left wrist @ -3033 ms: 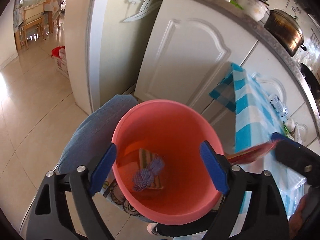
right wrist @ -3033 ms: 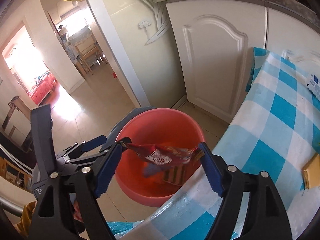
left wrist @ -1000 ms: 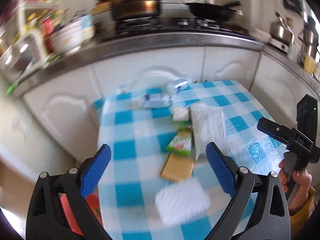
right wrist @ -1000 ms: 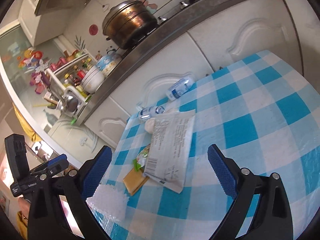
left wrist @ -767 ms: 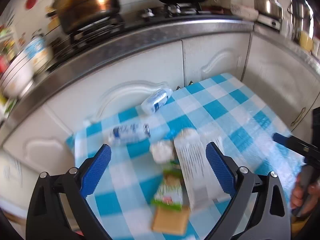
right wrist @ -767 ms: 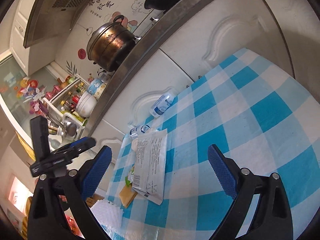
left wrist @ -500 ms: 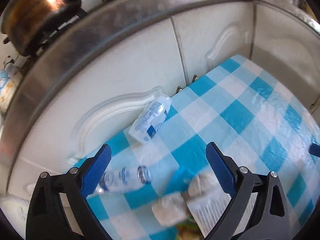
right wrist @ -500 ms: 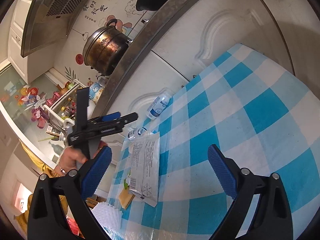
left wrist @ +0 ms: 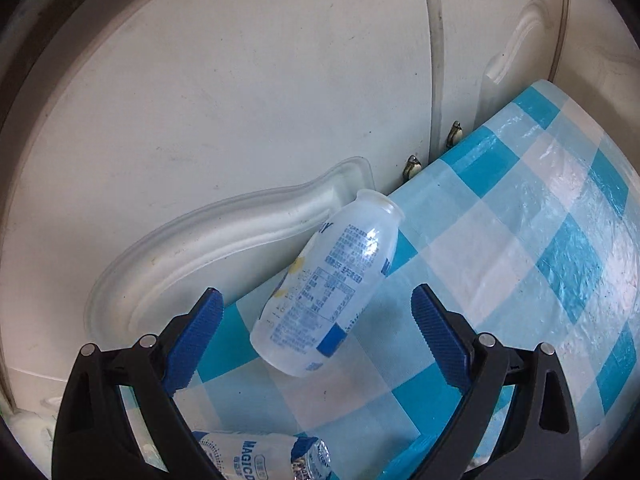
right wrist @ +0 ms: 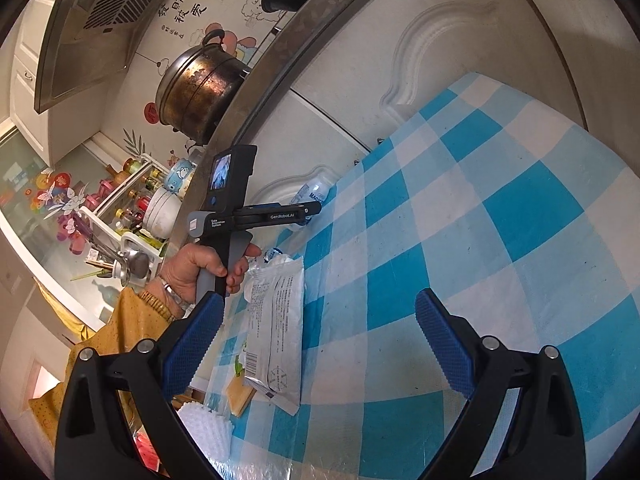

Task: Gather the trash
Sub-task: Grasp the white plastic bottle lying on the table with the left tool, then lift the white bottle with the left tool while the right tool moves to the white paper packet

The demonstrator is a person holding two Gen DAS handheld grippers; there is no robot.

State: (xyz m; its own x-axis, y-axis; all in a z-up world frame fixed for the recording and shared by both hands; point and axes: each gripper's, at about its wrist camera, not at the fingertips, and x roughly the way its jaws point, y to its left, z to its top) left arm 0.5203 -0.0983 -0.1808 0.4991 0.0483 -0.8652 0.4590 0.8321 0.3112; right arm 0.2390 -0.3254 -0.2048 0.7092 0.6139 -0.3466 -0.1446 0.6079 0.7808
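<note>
Translucent plastic bottle (left wrist: 326, 292) lies on its side at the checked tablecloth's (left wrist: 520, 240) far edge, neck against the cabinet door (left wrist: 240, 120). Left gripper (left wrist: 316, 320) straddles it, jaws wide, not touching. Step: pre-grasp. Next, judged: advance, close across the body. Right gripper (right wrist: 316, 340) wide, empty.

bottle (left wrist: 327, 296) on table (left wrist: 520, 240), against cabinet (left wrist: 240, 120)
</note>
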